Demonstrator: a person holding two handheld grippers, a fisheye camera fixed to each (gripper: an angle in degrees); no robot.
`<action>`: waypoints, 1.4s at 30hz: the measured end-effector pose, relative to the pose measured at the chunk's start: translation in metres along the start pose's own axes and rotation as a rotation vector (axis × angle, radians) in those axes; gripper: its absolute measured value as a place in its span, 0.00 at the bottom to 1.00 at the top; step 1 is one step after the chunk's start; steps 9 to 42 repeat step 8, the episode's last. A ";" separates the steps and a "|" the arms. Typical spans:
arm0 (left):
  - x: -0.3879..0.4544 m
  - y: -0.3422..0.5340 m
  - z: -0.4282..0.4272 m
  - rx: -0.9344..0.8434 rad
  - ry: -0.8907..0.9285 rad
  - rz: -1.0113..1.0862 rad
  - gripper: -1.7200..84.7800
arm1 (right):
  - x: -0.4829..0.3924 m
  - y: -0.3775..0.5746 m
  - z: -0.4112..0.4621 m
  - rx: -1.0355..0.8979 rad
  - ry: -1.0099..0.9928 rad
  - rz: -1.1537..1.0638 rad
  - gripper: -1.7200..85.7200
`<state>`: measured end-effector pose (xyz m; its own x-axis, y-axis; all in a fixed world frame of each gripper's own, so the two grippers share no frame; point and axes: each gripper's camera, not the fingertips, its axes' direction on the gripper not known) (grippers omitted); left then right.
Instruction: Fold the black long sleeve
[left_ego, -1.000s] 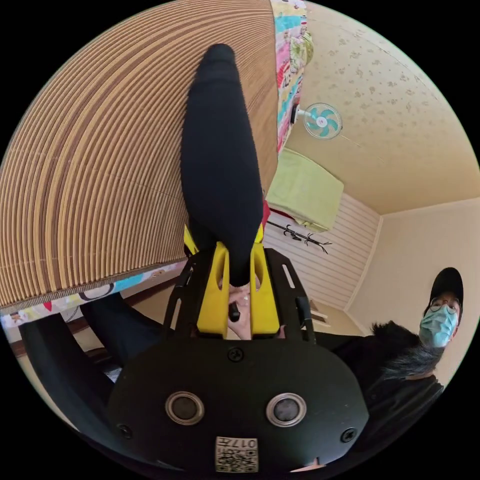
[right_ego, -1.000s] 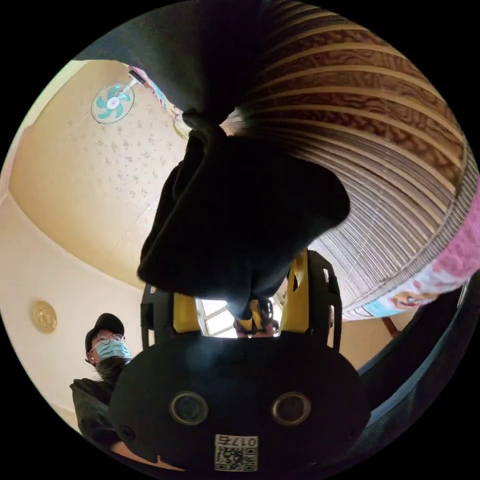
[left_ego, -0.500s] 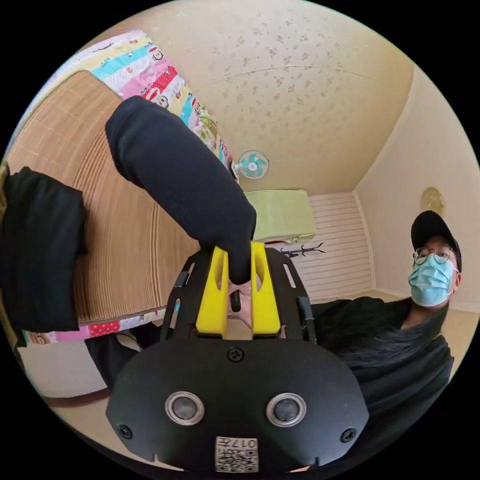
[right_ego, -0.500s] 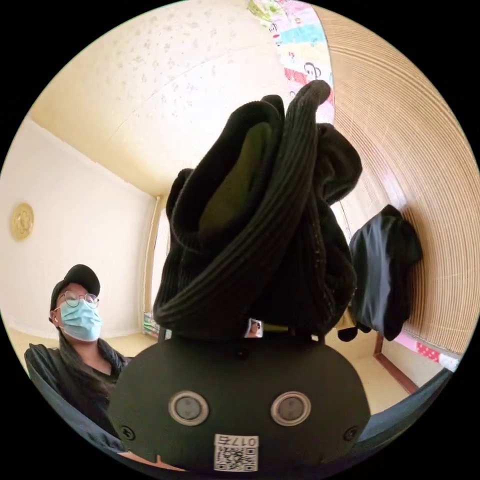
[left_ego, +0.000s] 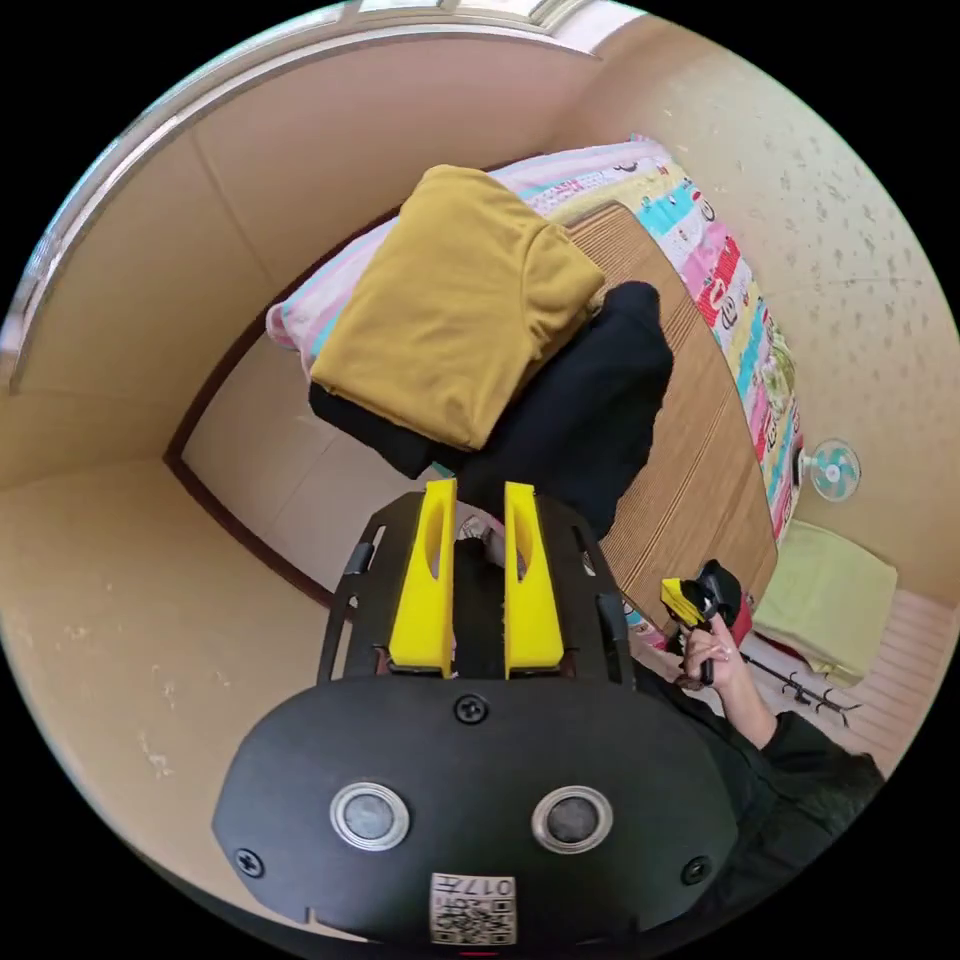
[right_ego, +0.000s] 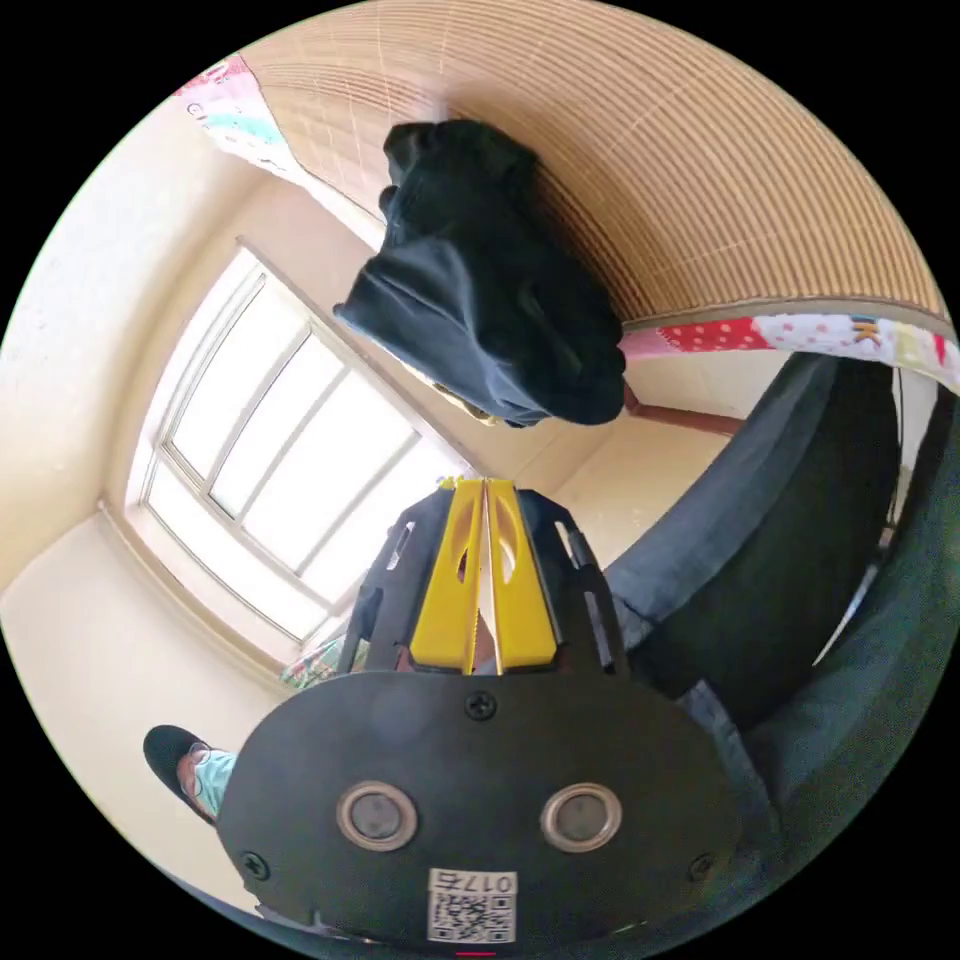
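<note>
The black long sleeve (left_ego: 600, 400) lies bunched on the woven mat (left_ego: 700, 440), beside a folded mustard garment (left_ego: 450, 300). In the right gripper view the black long sleeve (right_ego: 490, 290) is a loose heap at the edge of the mat (right_ego: 700, 170). My left gripper (left_ego: 480, 490) hangs short of it, its yellow jaws a little apart, and no cloth rises from the tips. My right gripper (right_ego: 485, 485) has its jaws pressed together with nothing between them. The right gripper (left_ego: 690, 600) also appears in the left gripper view, held in a hand well away from the heap.
The mustard garment rests on another dark folded piece (left_ego: 370, 430) at the corner of the bed. A patterned quilt (left_ego: 740, 300) borders the mat. A bright window (right_ego: 270, 450) and a dark chair (right_ego: 790, 540) are near. The person (left_ego: 790, 760) sits close by.
Both grippers held the black long sleeve in the air; it now lies on the mat. The right jaws have shut empty, and both grippers have swung away from it.
</note>
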<state>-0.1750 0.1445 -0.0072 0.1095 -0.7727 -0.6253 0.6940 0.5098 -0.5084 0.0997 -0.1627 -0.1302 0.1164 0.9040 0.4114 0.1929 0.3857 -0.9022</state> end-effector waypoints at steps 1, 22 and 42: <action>0.037 -0.003 0.007 0.007 -0.009 0.099 0.09 | 0.001 0.004 -0.021 0.059 -0.009 0.004 0.03; 0.297 0.040 0.022 0.293 -0.326 0.669 0.02 | -0.080 0.137 -0.199 0.729 0.298 -0.423 0.02; 0.297 0.040 0.022 0.293 -0.326 0.669 0.02 | -0.080 0.137 -0.199 0.729 0.298 -0.423 0.02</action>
